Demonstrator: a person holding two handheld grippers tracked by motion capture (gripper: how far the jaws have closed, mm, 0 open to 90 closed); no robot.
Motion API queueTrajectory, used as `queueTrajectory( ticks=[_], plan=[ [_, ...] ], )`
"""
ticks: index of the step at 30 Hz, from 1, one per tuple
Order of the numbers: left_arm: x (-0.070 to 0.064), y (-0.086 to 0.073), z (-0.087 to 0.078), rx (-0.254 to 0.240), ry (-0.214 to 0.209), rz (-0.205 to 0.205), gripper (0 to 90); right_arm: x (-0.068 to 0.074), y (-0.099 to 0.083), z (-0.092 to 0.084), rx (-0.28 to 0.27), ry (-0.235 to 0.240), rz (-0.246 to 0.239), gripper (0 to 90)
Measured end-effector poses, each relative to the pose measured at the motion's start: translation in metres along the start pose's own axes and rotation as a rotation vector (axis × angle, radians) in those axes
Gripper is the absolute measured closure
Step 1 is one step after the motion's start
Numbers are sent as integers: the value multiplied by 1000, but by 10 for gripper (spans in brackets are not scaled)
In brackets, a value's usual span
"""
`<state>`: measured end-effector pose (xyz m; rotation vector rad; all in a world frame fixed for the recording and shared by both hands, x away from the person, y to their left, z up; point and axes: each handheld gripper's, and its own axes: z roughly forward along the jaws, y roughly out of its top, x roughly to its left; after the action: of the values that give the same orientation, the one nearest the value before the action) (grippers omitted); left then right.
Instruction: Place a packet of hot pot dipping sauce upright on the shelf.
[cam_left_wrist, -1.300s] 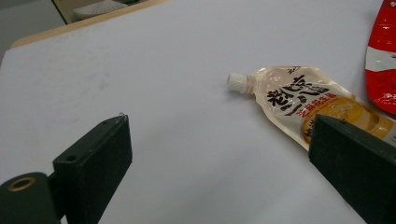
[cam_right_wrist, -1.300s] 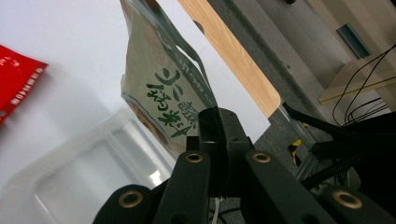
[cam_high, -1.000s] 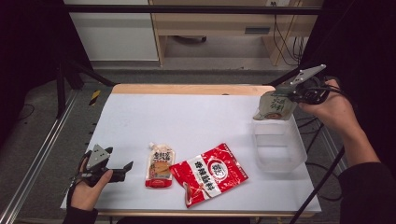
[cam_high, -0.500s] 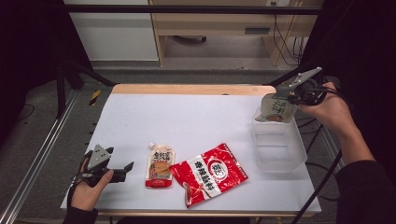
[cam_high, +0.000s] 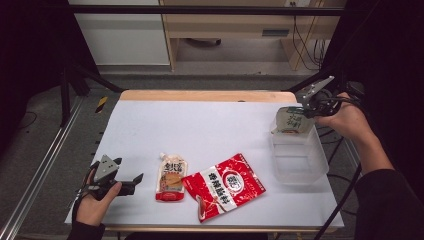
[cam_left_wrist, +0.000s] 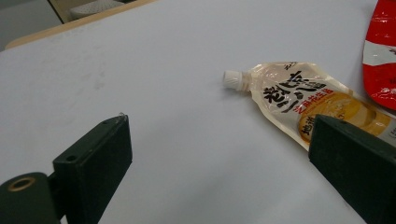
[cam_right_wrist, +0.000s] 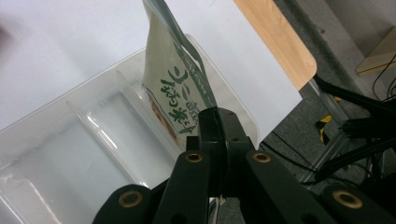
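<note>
My right gripper (cam_high: 305, 109) is shut on the edge of a white pouch with green print (cam_high: 290, 121). The pouch hangs just above the far end of a clear plastic bin (cam_high: 298, 167) at the table's right. In the right gripper view the jaws (cam_right_wrist: 217, 125) pinch the pouch (cam_right_wrist: 173, 84), whose lower end dips inside the bin's wall (cam_right_wrist: 93, 135). A yellow spout pouch (cam_high: 171, 177) and a red snack bag (cam_high: 224, 185) lie flat at the front middle. My left gripper (cam_high: 129, 171) rests open at the front left, and the spout pouch (cam_left_wrist: 303, 100) lies just beyond its jaws (cam_left_wrist: 219, 140).
The white table top (cam_high: 210, 125) has a wooden far edge (cam_high: 205, 95). Black frame rails run along both sides. A cable trails from the right gripper down past the table's right edge. A corner of the red bag (cam_left_wrist: 383, 56) appears in the left gripper view.
My right gripper has sunk a little with the green-print pouch, bringing it closer to the clear bin. The left gripper and the two packs on the table have stayed put.
</note>
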<state>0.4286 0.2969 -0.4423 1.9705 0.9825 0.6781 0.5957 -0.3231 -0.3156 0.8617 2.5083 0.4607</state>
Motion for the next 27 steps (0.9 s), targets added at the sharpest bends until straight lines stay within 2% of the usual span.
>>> queueTrajectory(
  ticks=[5, 7, 10, 13, 14, 15, 16, 17, 20, 21, 23, 27],
  plan=[
    [0, -1, 1, 4, 1, -3, 62, -1, -2, 14, 18, 9, 19, 900],
    [0, -1, 1, 4, 0, -2, 62, -4, -5, 17, -1, 3, 55, 900],
    [0, 0, 1, 3, -1, -1, 62, -7, -10, 20, -23, -17, 73, 895],
    [0, 0, 1, 2, -3, -1, 62, -7, -12, 23, -33, -40, 92, 847],
    [0, 0, 1, 2, -2, -1, 62, -7, -12, 24, -35, -47, 105, 803],
    [0, 0, 1, 2, -2, -1, 62, -7, -12, 24, -35, -47, 105, 803],
    [0, -1, 1, 2, -2, -2, 62, -8, -11, 25, -40, -75, 134, 670],
    [0, -1, 1, 2, -2, -2, 62, -8, -10, 26, -38, -90, 150, 588],
    [0, -1, 1, 3, -3, -4, 62, -9, -8, 26, -37, -122, 163, 430],
    [0, -1, 1, 3, -3, -4, 62, -9, -8, 26, -37, -122, 163, 430],
    [0, -1, 1, 3, -2, -4, 62, -8, -8, 25, -55, -157, 161, 310],
    [0, -1, 1, 6, -4, -2, 62, -6, -8, 21, -73, -178, 166, 242]
  ],
)
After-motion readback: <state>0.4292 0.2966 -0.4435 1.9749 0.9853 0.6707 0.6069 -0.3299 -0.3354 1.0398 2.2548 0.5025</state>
